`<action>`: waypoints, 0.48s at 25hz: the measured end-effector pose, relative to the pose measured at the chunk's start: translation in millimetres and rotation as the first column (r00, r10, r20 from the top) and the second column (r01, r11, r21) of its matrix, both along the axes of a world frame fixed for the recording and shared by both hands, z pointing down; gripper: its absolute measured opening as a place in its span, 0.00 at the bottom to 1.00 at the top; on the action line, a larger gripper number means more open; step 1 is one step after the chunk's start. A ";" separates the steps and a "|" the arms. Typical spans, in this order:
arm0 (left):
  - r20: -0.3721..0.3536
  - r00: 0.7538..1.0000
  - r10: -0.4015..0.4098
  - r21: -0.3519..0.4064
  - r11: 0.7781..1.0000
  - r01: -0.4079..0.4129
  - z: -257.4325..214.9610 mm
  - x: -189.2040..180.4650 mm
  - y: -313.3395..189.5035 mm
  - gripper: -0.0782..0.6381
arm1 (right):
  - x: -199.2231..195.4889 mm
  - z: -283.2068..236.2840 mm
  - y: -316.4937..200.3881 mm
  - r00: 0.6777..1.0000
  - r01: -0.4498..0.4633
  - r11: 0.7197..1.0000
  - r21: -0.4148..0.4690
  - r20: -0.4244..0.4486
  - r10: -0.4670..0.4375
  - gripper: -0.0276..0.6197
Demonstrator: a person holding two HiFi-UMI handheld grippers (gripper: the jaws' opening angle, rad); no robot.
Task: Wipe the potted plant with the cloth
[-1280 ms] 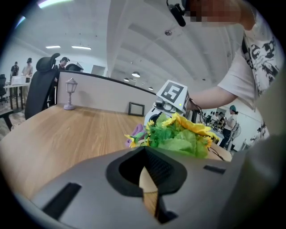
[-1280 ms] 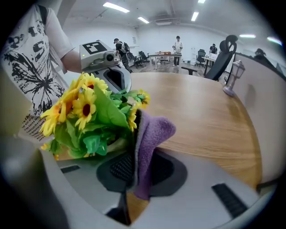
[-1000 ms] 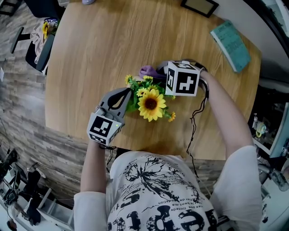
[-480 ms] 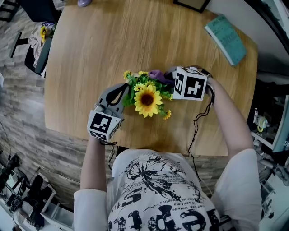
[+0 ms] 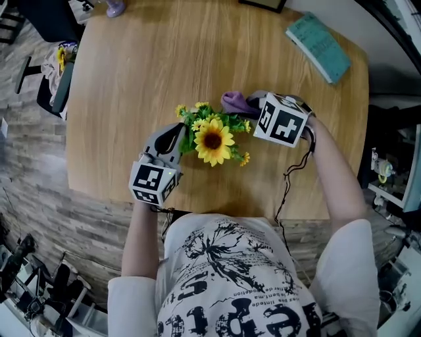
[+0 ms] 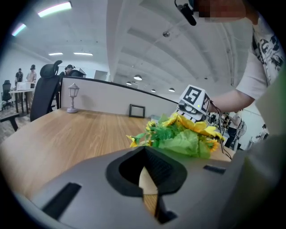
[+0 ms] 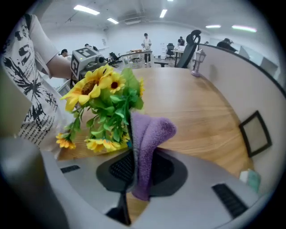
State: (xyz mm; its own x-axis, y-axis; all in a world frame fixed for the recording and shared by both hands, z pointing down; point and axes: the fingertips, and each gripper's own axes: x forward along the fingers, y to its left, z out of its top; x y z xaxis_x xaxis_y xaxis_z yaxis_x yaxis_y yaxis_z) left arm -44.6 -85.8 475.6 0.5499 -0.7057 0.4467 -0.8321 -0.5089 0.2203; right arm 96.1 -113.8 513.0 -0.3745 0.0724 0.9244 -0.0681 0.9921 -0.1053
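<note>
The plant (image 5: 210,137), a sunflower with small yellow blooms and green leaves, stands at the middle of the round wooden table (image 5: 145,66); its pot is hidden under the foliage. My right gripper (image 5: 246,105) sits at the plant's far right side, shut on a purple cloth (image 5: 231,101). In the right gripper view the cloth (image 7: 149,134) folds up out of the jaws against the leaves (image 7: 111,112). My left gripper (image 5: 179,133) is shut at the plant's left edge. Nothing shows between its jaws (image 6: 145,156), and the plant (image 6: 183,136) lies just past them.
A teal book (image 5: 318,47) lies at the table's far right, a dark picture frame (image 5: 262,4) at the far edge, a small lamp (image 5: 115,8) at the far left. A black cable (image 5: 286,184) hangs from the right gripper. A chair (image 5: 56,72) stands left of the table.
The right gripper has shifted to the right, off the top of the sunflower, and rolled, taking the cloth along the plant's far side. The left gripper has kept its place.
</note>
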 end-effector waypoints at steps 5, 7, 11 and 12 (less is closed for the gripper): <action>-0.014 0.999 0.044 -0.046 0.998 -0.045 3.1 7.8 15.4 0.11 | -1.1 -35.1 -32.2 0.986 -0.160 0.971 0.180 0.067 0.150 0.16; -0.012 0.998 0.054 -0.051 0.997 -0.055 1.7 7.0 16.7 0.11 | -7.6 -55.8 -40.6 0.975 -0.213 0.945 0.247 0.112 0.190 0.16; -0.006 0.998 0.065 0.012 0.998 -0.065 -20.1 1.7 16.0 0.11 | -28.7 -106.0 -47.9 0.947 -0.305 0.885 0.351 0.207 0.244 0.16; -0.011 0.997 0.075 0.026 0.997 -0.074 -26.5 -0.2 16.7 0.11 | -34.5 -118.5 -49.5 0.936 -0.335 0.867 0.369 0.233 0.263 0.16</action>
